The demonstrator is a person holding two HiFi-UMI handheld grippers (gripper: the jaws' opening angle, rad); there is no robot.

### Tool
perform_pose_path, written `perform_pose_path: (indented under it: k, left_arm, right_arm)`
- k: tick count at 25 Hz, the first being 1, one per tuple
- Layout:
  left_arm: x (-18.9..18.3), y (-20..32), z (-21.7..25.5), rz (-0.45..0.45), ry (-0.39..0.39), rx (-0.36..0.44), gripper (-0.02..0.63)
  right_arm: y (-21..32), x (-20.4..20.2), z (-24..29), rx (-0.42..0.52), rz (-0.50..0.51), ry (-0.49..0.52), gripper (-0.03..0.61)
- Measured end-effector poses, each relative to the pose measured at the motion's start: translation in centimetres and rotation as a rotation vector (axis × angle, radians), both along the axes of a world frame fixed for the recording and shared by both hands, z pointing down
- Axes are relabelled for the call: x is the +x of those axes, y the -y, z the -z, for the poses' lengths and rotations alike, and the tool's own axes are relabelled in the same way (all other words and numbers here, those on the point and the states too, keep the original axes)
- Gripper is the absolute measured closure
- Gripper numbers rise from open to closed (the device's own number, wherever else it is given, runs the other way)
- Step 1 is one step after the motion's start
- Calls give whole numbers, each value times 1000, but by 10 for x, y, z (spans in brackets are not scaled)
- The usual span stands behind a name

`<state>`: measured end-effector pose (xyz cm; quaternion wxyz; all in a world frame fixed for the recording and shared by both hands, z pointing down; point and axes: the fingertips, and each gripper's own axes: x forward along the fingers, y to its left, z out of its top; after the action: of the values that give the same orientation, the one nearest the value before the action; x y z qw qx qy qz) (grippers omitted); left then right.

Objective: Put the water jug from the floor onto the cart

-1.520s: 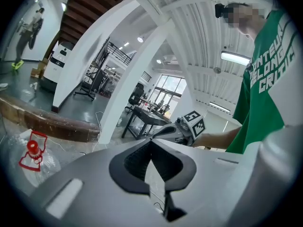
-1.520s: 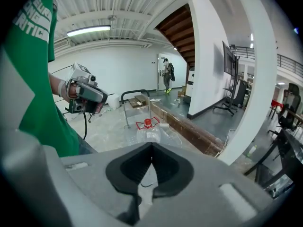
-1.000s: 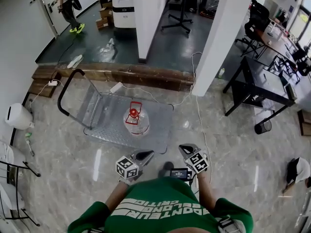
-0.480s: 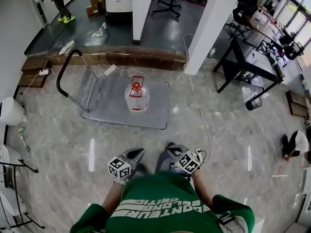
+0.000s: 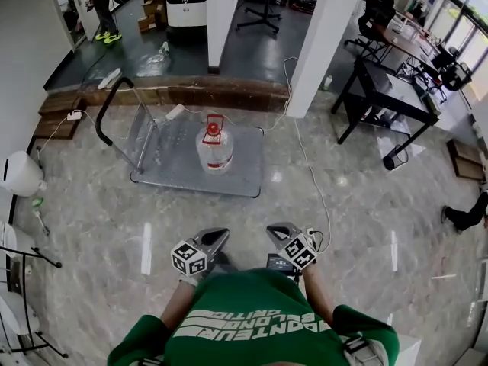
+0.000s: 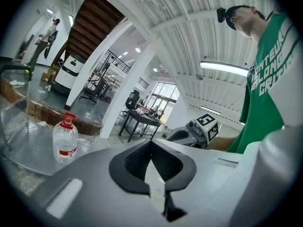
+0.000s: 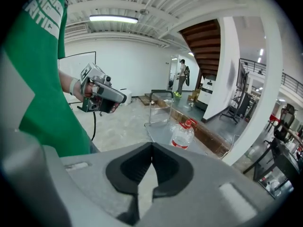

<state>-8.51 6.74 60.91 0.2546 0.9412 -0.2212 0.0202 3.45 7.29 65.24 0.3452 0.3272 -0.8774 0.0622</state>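
Observation:
The clear water jug (image 5: 215,148) with a red cap and red handle stands upright on the grey deck of the cart (image 5: 242,175), near its middle. It also shows as the jug (image 6: 65,140) in the left gripper view and the jug (image 7: 182,134) in the right gripper view. Both grippers are held close to the person's body, well back from the cart. My left gripper (image 5: 217,238) is shut and empty, its jaw tips meeting. My right gripper (image 5: 276,230) is shut and empty too. The right gripper (image 6: 196,130) shows in the left gripper view, the left gripper (image 7: 102,96) in the right one.
The cart's black push handle (image 5: 107,114) rises at its left end. A white cable (image 5: 311,175) trails over the marble floor right of the cart. A raised wooden step (image 5: 191,94) runs behind it. A white pillar (image 5: 324,33) and black desks (image 5: 385,101) stand at the right.
The person has stepped back from the cart: both grippers have drawn away from it, and the cart and jug now lie farther off. The jug has stayed put on the deck.

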Motion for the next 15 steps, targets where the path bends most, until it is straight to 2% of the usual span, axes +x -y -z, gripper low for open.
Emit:
perform_pose_path:
  k: [4, 9, 15]
  left_arm:
    - [27, -36, 7, -19, 13, 19, 604]
    - [77, -104, 11, -44, 8, 17, 604]
    - [132, -199, 1, -92, 19, 4, 604]
  right_arm:
    - [-39, 20, 10, 26, -3, 22, 586]
    - [-119, 59, 13, 20, -19, 50, 586]
    - [-204, 117, 7, -1, -111, 115, 586]
